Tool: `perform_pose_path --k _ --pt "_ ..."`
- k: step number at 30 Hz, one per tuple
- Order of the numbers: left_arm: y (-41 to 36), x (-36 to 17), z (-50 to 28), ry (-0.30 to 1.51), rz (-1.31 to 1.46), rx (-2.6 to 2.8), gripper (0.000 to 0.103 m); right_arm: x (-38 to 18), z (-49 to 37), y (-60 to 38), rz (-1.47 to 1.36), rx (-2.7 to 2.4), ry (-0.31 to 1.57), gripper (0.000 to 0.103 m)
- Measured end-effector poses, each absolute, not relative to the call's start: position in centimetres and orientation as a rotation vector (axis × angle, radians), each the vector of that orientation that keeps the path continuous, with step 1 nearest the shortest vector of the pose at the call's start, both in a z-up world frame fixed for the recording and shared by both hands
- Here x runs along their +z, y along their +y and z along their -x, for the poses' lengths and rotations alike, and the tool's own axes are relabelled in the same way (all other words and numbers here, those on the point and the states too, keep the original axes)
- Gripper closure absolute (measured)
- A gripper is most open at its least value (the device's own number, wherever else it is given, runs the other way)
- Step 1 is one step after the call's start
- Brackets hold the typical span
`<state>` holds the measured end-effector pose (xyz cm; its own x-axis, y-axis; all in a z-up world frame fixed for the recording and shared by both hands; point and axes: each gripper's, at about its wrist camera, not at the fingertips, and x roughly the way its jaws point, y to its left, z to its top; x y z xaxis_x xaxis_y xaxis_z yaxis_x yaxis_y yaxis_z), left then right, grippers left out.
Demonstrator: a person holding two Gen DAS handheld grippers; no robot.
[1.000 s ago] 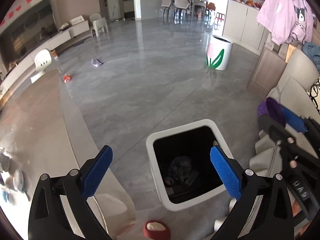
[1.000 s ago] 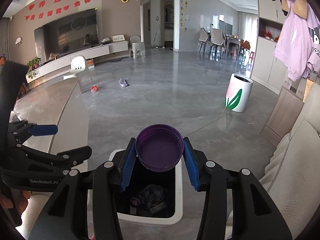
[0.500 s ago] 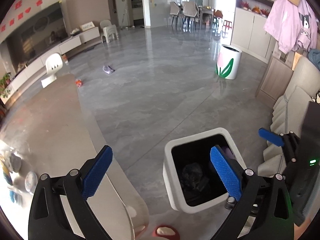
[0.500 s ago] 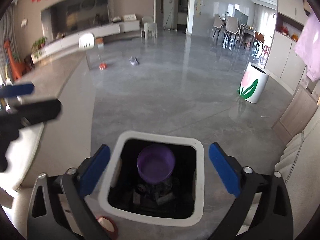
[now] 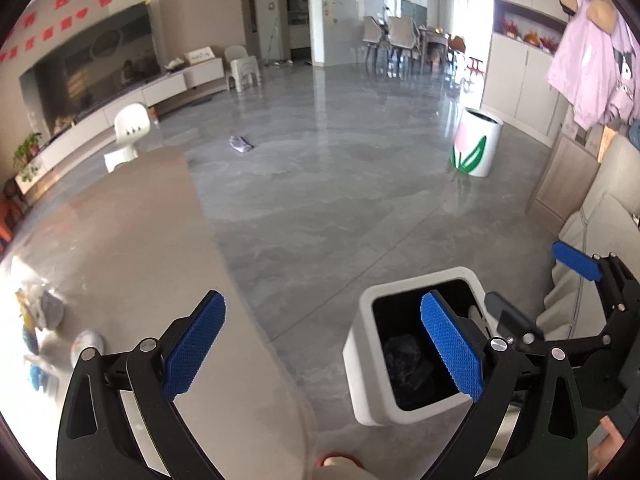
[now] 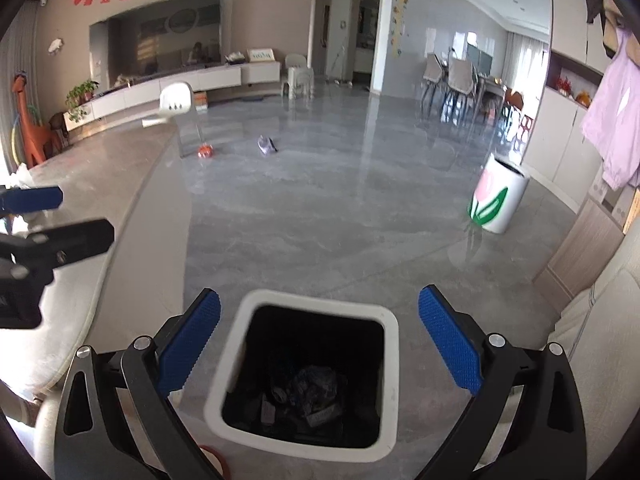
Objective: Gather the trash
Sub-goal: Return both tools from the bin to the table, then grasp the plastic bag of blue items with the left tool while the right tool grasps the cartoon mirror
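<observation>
Right gripper (image 6: 319, 344) hangs over the white square bin (image 6: 390, 334), low centre of the right wrist view, jaws spread wide, nothing between the blue pads (image 6: 448, 344). Through the gap you look straight into the bin: black liner, dark crumpled trash (image 6: 308, 394) at the bottom, too murky to sort piece by piece. The purple lid cannot be made out in there. A red-rimmed round thing (image 6: 214, 458) sits at the bottom edge, just left of the bin, mostly cut off.

Left gripper (image 5: 322, 344) is also wide open and empty, bottom of the left wrist view. Its left pad is over the beige tabletop (image 5: 132, 248); its right pad overlaps the bin (image 5: 362, 360) in the lower right. Bin stands on the floor just beside the table's curved edge. The right gripper's black frame and one blue pad (image 5: 576, 260) poke in at the right edge, above the bin's far side. Small blurred clutter (image 5: 48, 312) lies on the table at the far left, washed out by glare, can't tell what.

Further out, grey glossy floor (image 6: 320, 208). A small orange item (image 6: 205, 151) and a grey-purple rag (image 6: 267, 145) lie on it mid-frame, near each other, near a white chair (image 6: 176, 100). A white round bin with a tulip print (image 6: 498, 198) stands at right, well apart from the square bin. Pink garment (image 6: 612, 120) hangs at the right edge. Back wall upper left: big dark TV (image 6: 160, 40) over a low white cabinet, red decorations above. Dining chairs (image 6: 456, 76) upper right, far back.
</observation>
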<state>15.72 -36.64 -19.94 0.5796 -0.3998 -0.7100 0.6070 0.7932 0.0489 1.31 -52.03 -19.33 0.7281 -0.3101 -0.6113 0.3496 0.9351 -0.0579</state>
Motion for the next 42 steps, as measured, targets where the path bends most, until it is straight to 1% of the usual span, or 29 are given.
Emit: perform_pose_path --k 12,23,32,42 --pt "-27.4 -17.5 -17.7 0.713 -0.229 -0.438 0.006 -15.2 -4.5 -44.0 -0.005 -0.196 0.571 0.004" --pt "-17.8 -16.5 -22.3 0.688 -0.162 -0.242 0.006 -14.0 -9.2 -36.1 0.075 -0.033 0.558 0.004" --pt "-12.6 -19.0 -28.0 0.717 -0.145 -0.124 0.006 -14.6 -12.9 -31.5 0.114 0.031 0.561 0.004" --pt "-9.2 -21.0 -30.1 0.731 -0.166 -0.109 0.006 -16.9 -17.8 -26.8 0.101 0.144 0.595 0.004"
